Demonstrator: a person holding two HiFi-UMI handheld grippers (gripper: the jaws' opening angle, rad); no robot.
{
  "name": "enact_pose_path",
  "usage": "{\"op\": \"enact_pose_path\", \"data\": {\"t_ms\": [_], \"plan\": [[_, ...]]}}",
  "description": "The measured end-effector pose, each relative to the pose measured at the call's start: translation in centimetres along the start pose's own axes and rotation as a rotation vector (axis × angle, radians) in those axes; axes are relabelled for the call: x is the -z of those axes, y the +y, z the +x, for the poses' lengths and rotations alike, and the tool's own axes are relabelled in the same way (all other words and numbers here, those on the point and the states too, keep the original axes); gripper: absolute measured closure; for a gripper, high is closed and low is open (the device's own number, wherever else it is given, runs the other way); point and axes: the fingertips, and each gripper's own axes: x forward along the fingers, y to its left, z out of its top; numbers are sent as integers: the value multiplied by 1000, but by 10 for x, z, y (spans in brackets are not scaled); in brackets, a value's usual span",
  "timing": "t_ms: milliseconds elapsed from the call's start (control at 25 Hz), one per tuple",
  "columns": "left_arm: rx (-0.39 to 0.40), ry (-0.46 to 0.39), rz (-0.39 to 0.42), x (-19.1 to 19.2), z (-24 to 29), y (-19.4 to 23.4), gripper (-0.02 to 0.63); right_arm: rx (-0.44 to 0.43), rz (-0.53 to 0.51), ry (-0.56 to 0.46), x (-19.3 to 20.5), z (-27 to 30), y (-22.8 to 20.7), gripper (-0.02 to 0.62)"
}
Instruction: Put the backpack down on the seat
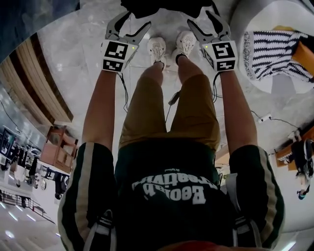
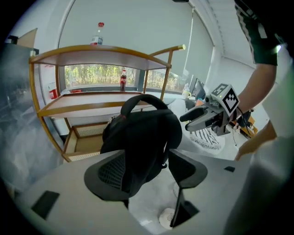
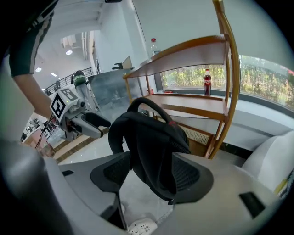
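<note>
Down in the head view, my left hand-held gripper (image 1: 138, 21) and my right hand-held gripper (image 1: 198, 18) reach past my shoes (image 1: 157, 49), with the black backpack (image 1: 162, 6) between their tips at the top edge. In the left gripper view the jaws stand wide, the backpack between them against the left pad. In the right gripper view the jaws stand equally wide; the backpack lies against the right pad, before a wooden shelf (image 3: 193, 103). I cannot see what it rests on.
</note>
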Motion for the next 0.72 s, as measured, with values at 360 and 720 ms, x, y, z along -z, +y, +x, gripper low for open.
{"op": "enact_pose_path", "data": {"t_ms": [360,720], "plan": [[123,7,-22,43,78,10,384,-106,32,44,44,92,-4,337],[115,-11,92,19,61,1,523,-176,-75,51,20,70,19,526]]}}
